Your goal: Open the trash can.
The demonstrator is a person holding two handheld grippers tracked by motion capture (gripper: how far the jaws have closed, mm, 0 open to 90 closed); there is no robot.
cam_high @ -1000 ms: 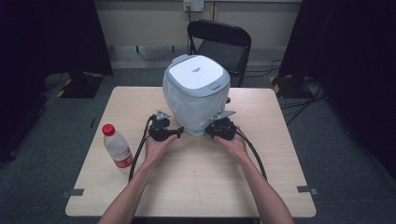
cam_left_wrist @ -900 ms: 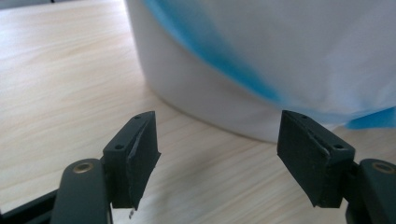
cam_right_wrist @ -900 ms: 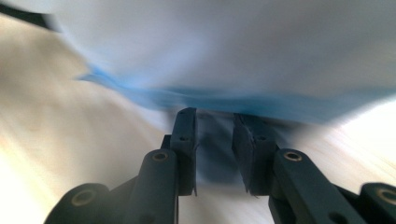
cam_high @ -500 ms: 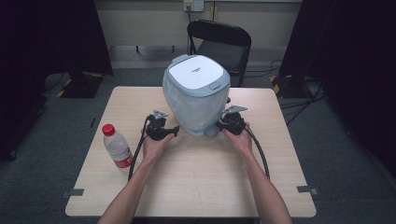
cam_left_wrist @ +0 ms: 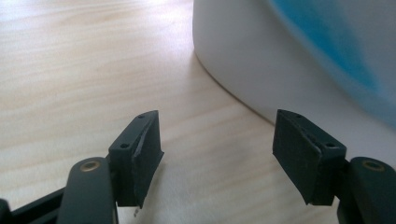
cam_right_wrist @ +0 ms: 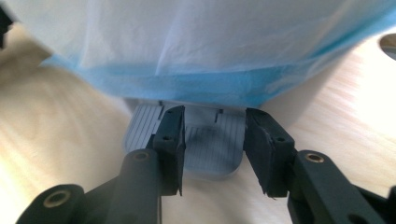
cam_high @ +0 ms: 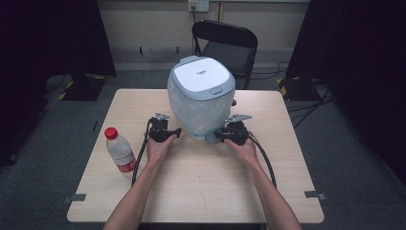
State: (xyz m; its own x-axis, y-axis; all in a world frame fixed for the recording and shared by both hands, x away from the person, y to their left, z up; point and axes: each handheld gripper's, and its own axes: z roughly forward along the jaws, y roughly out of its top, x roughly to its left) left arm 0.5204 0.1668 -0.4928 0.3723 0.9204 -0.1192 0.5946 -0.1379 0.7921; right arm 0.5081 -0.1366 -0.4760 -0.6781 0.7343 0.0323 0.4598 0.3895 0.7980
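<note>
A pedal bin [cam_high: 201, 103] with a white lid [cam_high: 200, 76] and a pale blue bag over its body stands at the table's middle. My left gripper [cam_high: 178, 132] sits low at the bin's left base, open, and in the left gripper view the left gripper [cam_left_wrist: 217, 158] has only bare tabletop between its jaws, with the bin's white wall [cam_left_wrist: 252, 65] just ahead. My right gripper [cam_high: 218, 136] is at the front right base. Its jaws have just been opening. In the right gripper view the right gripper [cam_right_wrist: 212, 149] straddles the grey ribbed pedal [cam_right_wrist: 140, 126] without pressing it.
A clear plastic bottle [cam_high: 119, 151] with a red cap stands near the wooden table's [cam_high: 201, 191] left edge, beside my left forearm. A black folding chair [cam_high: 225, 45] stands behind the table. Cables trail from both grippers back along the forearms.
The right gripper has shifted slightly to the right at the bin's base, and its grey top plate now shows. The left gripper has edged a little lower beside the bin.
</note>
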